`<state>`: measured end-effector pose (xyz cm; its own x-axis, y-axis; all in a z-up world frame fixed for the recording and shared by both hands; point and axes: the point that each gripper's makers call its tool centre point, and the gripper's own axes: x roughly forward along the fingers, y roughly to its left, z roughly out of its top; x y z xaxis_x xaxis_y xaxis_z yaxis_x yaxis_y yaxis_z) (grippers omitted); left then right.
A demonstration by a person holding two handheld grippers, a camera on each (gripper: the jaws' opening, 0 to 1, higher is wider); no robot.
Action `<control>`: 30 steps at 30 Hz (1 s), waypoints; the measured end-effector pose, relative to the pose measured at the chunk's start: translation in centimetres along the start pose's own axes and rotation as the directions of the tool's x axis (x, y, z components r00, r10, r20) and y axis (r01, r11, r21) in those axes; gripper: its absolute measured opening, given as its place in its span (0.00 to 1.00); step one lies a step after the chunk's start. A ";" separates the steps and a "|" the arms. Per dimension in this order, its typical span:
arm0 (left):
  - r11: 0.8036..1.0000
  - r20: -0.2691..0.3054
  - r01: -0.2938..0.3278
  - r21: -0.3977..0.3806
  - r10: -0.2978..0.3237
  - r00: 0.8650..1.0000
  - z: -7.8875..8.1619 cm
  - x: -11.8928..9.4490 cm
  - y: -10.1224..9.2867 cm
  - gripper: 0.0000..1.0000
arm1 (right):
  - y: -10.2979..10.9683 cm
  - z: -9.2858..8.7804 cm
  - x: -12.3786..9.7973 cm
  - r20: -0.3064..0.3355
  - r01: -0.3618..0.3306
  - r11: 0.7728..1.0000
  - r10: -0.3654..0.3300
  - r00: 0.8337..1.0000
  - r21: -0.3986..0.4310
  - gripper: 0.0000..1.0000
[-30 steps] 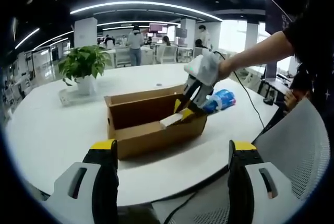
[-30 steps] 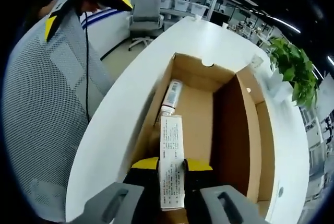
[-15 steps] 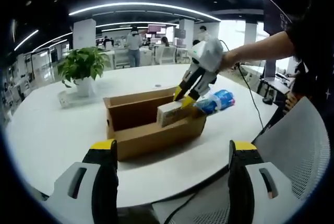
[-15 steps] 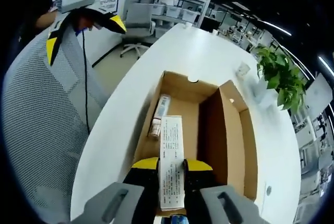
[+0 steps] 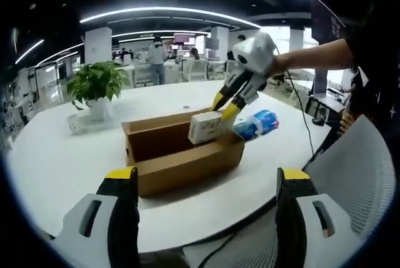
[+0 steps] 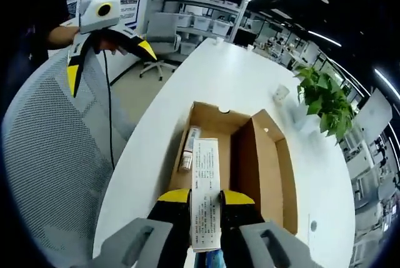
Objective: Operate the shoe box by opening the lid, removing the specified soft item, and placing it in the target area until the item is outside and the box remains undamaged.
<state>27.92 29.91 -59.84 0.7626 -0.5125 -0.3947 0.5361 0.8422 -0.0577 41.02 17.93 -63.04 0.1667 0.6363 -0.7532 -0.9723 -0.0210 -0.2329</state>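
An open brown shoe box (image 5: 181,152) sits on the round white table (image 5: 56,162), its lid standing up along the far side. My right gripper (image 5: 224,107) is shut on a white carton with small print (image 5: 204,127), held above the box's right end. In the right gripper view the carton (image 6: 205,187) sticks out between the yellow-tipped fingers (image 6: 174,197), high over the box (image 6: 250,155). A tube-like item (image 6: 187,150) lies inside the box. My left gripper (image 5: 203,177) is open near the table's front edge, with nothing between its jaws, and appears held by a hand (image 6: 103,27).
A blue and white pack (image 5: 256,124) lies on the table right of the box. A potted plant (image 5: 94,87) stands at the back left. A grey mesh chair (image 6: 50,174) is beside the table's edge. A cable (image 5: 300,124) trails across the table. People stand far behind.
My right gripper has lifted the white carton up out of the box, and the box looks smaller below it. The left gripper has stayed nearly still.
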 end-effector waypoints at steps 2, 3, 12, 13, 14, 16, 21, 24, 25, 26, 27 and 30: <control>1.000 0.011 -0.022 0.012 0.021 1.000 0.2 0.0 0.3 0.94 | 0.0 -0.1 -0.5 0.001 0.004 1.000 -0.004 1.000 0.006 0.12; 0.999 0.020 -0.031 0.013 0.031 0.999 0.4 -0.1 0.4 0.96 | 0.0 -0.3 -0.9 0.004 0.006 1.000 -0.006 1.000 0.009 0.12; 1.000 0.009 -0.014 0.012 0.014 1.000 0.1 0.0 0.2 0.96 | -0.5 -2.2 -3.4 -0.021 0.034 0.999 -0.034 0.999 0.015 0.12; 1.000 0.009 -0.014 0.011 0.014 1.000 0.1 0.0 0.2 0.96 | -0.6 -2.3 -3.6 -0.021 0.039 0.999 -0.039 0.999 0.011 0.12; 1.000 0.009 -0.015 0.010 0.015 1.000 0.1 0.0 0.2 0.96 | -0.7 -2.5 -3.9 -0.021 0.042 0.999 -0.041 0.999 0.006 0.12; 1.000 0.006 -0.019 0.010 0.019 1.000 0.0 0.0 0.2 0.97 | -1.0 -2.8 -4.4 -0.020 0.048 0.999 -0.048 0.999 0.005 0.12; 1.000 0.003 -0.025 0.006 0.025 1.000 0.0 0.0 0.3 0.99 | -1.6 -3.9 -5.5 -0.030 0.062 0.998 -0.062 0.998 0.029 0.12; 1.000 0.000 -0.028 0.004 0.028 1.000 -0.1 -0.1 0.4 0.99 | -1.8 -4.5 -6.1 -0.035 0.070 0.997 -0.069 0.997 0.028 0.12; 1.000 0.000 -0.029 0.003 0.029 1.000 -0.1 -0.1 0.4 0.99 | -1.9 -4.8 -6.4 -0.036 0.072 0.997 -0.071 0.997 0.027 0.12; 1.000 -0.002 -0.030 0.003 0.030 1.000 -0.1 -0.1 0.4 0.99 | -1.9 -4.9 -6.6 -0.036 0.073 0.997 -0.072 0.997 0.026 0.12; 1.000 -0.004 -0.030 0.002 0.030 1.000 -0.1 -0.1 0.4 0.99 | -2.1 -5.2 -6.7 -0.038 0.075 0.997 -0.074 0.997 0.026 0.12; 1.000 -0.011 -0.027 0.003 0.027 1.000 -0.2 0.0 0.4 0.98 | -2.5 -5.9 -7.4 -0.045 0.086 0.996 -0.085 0.995 0.027 0.12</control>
<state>28.02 30.26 -60.07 0.7725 -0.4880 -0.4064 0.5168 0.8550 -0.0444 43.19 8.75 -60.54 0.2559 0.6002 -0.7578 -0.9584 0.0550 -0.2801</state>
